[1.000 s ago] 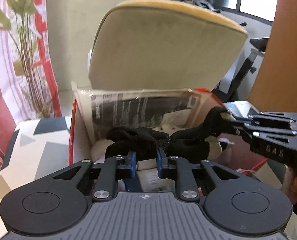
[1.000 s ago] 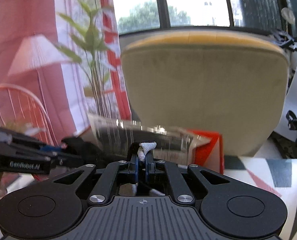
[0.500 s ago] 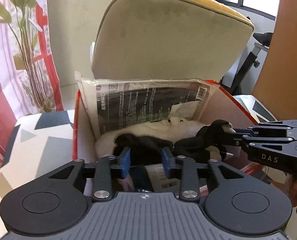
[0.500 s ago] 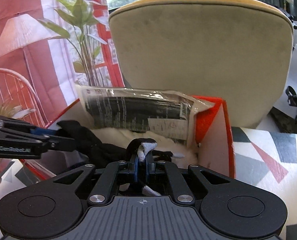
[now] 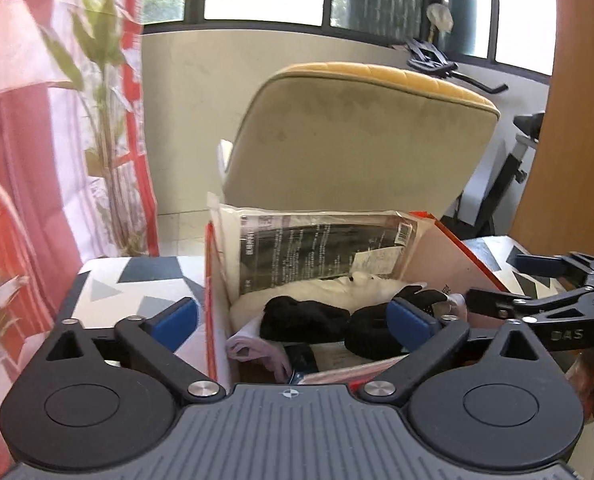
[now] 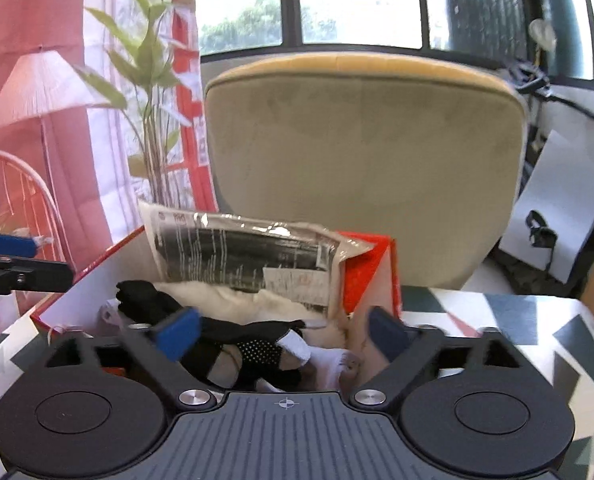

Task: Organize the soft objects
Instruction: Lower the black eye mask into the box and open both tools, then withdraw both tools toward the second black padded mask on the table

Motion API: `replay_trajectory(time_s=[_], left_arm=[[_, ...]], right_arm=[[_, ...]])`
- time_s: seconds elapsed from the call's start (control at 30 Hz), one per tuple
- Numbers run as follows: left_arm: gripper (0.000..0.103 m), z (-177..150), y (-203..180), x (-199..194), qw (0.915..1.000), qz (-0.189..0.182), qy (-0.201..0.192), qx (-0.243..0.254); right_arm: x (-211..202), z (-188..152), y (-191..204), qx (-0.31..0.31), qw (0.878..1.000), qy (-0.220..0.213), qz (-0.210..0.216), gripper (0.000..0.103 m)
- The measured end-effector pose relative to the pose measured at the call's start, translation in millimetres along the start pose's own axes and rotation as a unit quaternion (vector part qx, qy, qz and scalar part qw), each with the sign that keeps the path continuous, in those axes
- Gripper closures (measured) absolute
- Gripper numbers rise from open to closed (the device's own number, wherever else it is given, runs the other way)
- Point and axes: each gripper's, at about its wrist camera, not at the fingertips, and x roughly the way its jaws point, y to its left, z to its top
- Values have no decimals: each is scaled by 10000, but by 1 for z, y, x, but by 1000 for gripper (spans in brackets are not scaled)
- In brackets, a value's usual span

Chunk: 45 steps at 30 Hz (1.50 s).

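Note:
An orange box (image 5: 449,254) (image 6: 371,276) stands on the patterned table. In it lie a black garment (image 5: 305,320) (image 6: 257,346) with a white tip, a white fluffy item (image 5: 337,292) (image 6: 233,300) and a clear plastic packet (image 5: 317,252) (image 6: 241,252) leaning on the far wall. My left gripper (image 5: 293,318) (image 6: 23,260) hovers at the box's left near corner. Its jaws are opening wide and nothing is pressed between them. My right gripper (image 6: 281,332) (image 5: 509,280) is at the right near side, its jaws also opening, and the garment lies loose below.
A beige chair back (image 5: 357,140) (image 6: 361,140) with a yellow top rises just behind the box. The table (image 5: 137,284) (image 6: 537,320) has a grey triangle pattern. A plant (image 6: 149,80) and red curtain stand left, a wooden panel (image 5: 577,120) right.
Both grippers were shut on the black garment and have let it go. It now lies in the box. Both have drawn back from the box, so more of the room shows.

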Motion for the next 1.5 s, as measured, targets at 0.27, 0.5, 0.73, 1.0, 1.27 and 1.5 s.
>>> replay_trajectory(time_s=[0.27, 0.5, 0.73, 1.0, 1.27, 1.5], left_arm=[[0, -19, -17, -35, 9987, 460, -144, 136], [0, -34, -34, -77, 9955, 833, -404, 196], [0, -47, -46, -115, 9932, 1058, -480, -38], [0, -73, -59, -132, 9934, 1087, -369, -30], [0, -115, -55, -97, 9946, 979, 345, -54], [0, -154, -45, -52, 9903, 824, 1110, -110]], right_arm=[[-38, -10, 9, 22, 9998, -179, -51, 0], [-79, -22, 18, 196, 9988, -444, 28, 0], [-121, -31, 20, 389, 9977, -564, 5, 0], [-162, -53, 23, 387, 9965, -734, -31, 0], [-158, -111, 16, 703, 9971, -165, -246, 0], [-128, -168, 9, 1031, 9871, 1141, -441, 0]])
